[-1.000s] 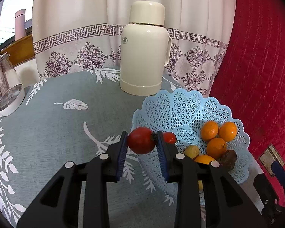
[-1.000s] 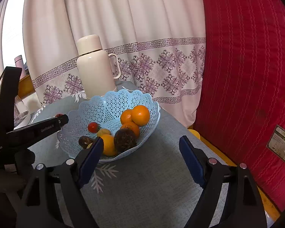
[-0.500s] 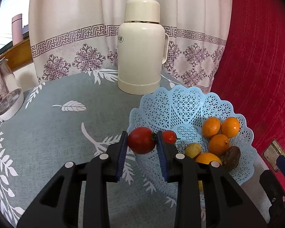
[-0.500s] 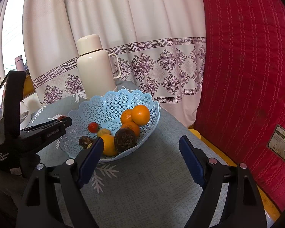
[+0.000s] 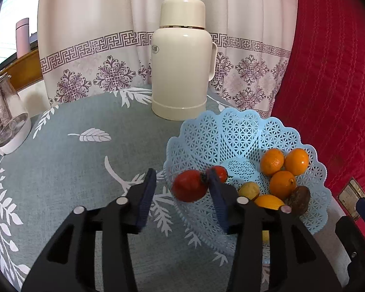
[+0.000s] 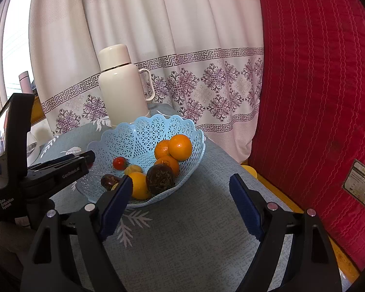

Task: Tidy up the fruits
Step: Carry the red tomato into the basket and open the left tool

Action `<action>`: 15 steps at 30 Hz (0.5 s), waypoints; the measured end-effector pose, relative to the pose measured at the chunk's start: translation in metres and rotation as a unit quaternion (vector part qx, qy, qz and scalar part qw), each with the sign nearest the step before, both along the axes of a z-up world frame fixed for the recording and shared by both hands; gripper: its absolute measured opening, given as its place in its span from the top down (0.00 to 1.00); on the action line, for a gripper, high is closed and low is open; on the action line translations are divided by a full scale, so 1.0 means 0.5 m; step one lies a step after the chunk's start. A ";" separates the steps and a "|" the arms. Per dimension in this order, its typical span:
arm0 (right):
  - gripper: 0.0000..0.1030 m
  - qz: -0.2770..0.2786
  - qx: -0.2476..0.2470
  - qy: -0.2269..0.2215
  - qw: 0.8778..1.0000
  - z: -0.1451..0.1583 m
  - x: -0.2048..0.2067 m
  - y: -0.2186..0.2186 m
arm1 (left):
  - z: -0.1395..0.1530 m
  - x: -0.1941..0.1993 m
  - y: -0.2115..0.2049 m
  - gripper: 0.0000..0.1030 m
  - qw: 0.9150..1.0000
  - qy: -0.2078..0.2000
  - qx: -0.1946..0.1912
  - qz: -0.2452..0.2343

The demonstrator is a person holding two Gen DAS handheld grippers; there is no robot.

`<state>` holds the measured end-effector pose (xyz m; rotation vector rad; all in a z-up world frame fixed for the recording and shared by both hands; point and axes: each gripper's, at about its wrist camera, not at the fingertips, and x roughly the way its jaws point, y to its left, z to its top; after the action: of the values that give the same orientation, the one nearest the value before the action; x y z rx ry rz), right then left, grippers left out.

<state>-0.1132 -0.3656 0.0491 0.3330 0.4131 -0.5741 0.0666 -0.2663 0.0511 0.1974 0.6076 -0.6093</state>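
Two close wrist fisheyes angled down along their jaws — left-side and right-side views of one blue basket [image 5: 233,131] [image 6: 143,133].

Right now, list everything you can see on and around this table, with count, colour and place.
basket: one, light blue, table's right side
oranges: three, orange, in basket
large tomato: one, red, over basket's near rim, between opening left tool jaws
small tomato: one, red, in basket
flask: one, cream, behind basket
glass jug: one, clear, far left
tablecloth: one, grey-green, white leaves
left tool: one, black
right tool: one, black, open, empty
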 end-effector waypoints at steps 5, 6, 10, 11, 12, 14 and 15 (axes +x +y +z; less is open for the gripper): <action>0.21 0.000 0.000 0.000 1.000 0.000 0.000 0.000 | -0.001 0.002 0.007 0.51 1.000 0.004 -0.004 0.002; 0.21 0.000 0.000 0.000 1.000 0.000 0.000 0.000 | -0.001 0.002 0.009 0.50 1.000 0.004 -0.005 0.002; 0.21 0.000 0.000 0.000 1.000 0.000 0.000 0.000 | 0.001 0.006 0.020 0.50 1.000 0.008 -0.013 0.006; 0.21 0.000 0.000 0.000 1.000 0.000 0.000 0.000 | 0.002 0.007 0.022 0.50 1.000 0.008 -0.013 0.008; 0.21 0.000 0.000 0.000 1.000 0.000 0.000 0.000 | 0.001 0.008 0.024 0.50 1.000 0.008 -0.014 0.009; 0.21 0.000 0.000 0.000 1.000 0.000 0.000 0.000 | 0.001 0.009 0.027 0.50 1.000 0.010 -0.016 0.012; 0.21 0.000 0.000 0.000 1.000 0.000 0.000 0.000 | 0.001 0.009 0.028 0.50 1.000 0.011 -0.016 0.012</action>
<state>-0.1132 -0.3657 0.0491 0.3324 0.4128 -0.5743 0.0711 -0.2525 0.0518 0.1532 0.6195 -0.5976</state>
